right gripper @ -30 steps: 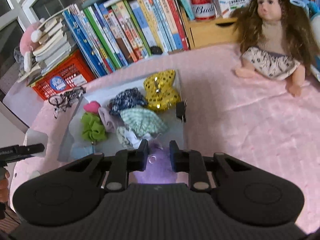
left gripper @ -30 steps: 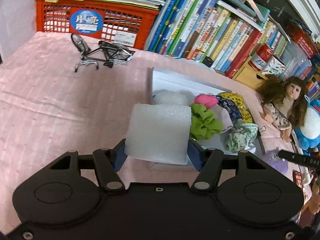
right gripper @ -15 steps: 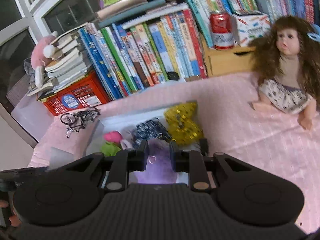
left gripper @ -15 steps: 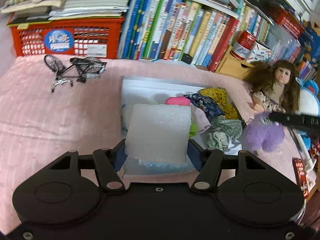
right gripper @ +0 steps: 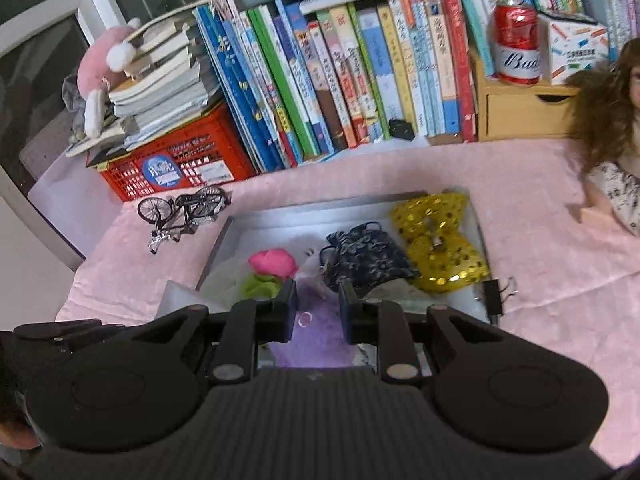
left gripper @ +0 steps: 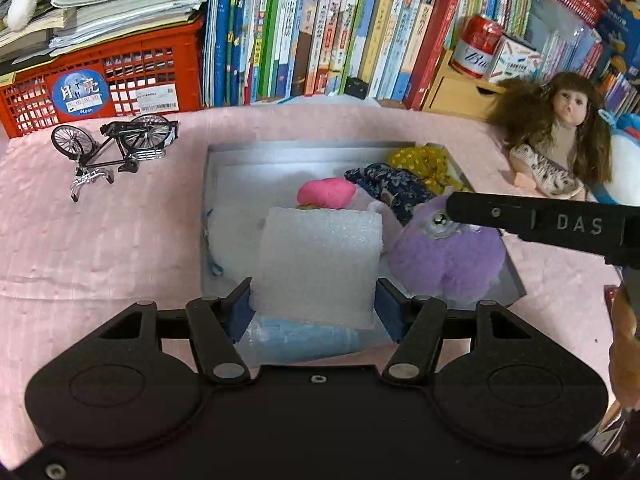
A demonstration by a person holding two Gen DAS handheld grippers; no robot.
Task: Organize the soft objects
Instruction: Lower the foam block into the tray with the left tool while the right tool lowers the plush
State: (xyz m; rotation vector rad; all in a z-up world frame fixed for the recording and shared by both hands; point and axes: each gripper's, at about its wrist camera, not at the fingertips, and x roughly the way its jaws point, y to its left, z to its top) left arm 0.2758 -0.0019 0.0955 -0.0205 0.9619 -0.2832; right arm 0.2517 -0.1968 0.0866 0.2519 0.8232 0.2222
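Both loads over the tray

Our left gripper pinches the foam block; our right gripper pinches the purple plush, at the block's three o'clock, above the tray.

Both wrist cameras look steeply down, from close above, at the shallow grey tray. They share its contents, the small black model bicycle and the row of upright books.

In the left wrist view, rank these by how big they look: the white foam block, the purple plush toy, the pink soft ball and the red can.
1. white foam block, though it sits nearest the camera, which inflates it
2. purple plush toy, nearly as large
3. pink soft ball and red can look alike; the can stands farther back, so I won't rank them.
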